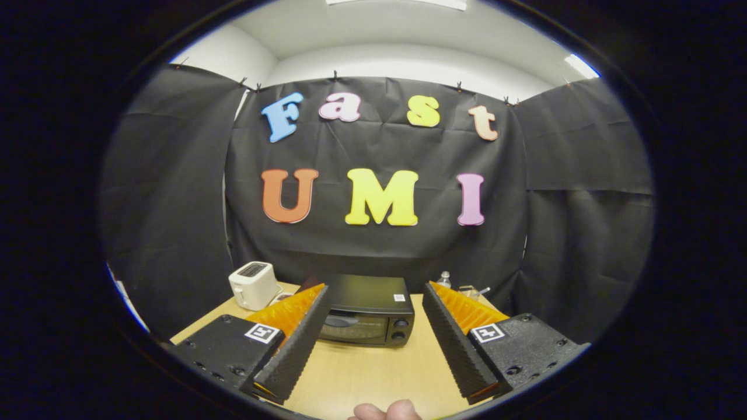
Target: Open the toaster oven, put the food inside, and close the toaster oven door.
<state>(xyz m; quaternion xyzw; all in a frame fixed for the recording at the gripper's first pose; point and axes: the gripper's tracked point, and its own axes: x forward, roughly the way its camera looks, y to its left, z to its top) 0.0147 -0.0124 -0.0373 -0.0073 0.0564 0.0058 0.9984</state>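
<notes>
While the gripper (373, 315) hangs above the near part of the wooden surface (373, 373), its fingers (297, 344) are spread wide apart with nothing between them except bare wood and, farther off, the toaster oven (367, 312). So yeah, not gripping anything at all.

That toaster oven is the black box sitting beyond the fingertips, roughly mid-surface toward the far edge, lined up pretty much with the gap between the two fingers. Its door (353, 326) looks closed, glass front facing the camera, with a handle bar along the top of the door. Two round knobs (400, 329) are stacked on the right side of the front panel. A small square sticker sits on the top of the oven near its right end.

Over by the far left corner of the surface there's a white pop-up toaster (253, 284), standing upright, well apart from the oven. Behind the right finger, near the far right corner, a clear plastic bottle (444, 279) pokes up, and just beside it there's some small clear item I can't make out.

At the near edge of the surface, a couple of fingertips of a person's hand (385, 411) peek in. Can't tell from this where the food is. Black cloth walls close off the booth behind everything.
</notes>
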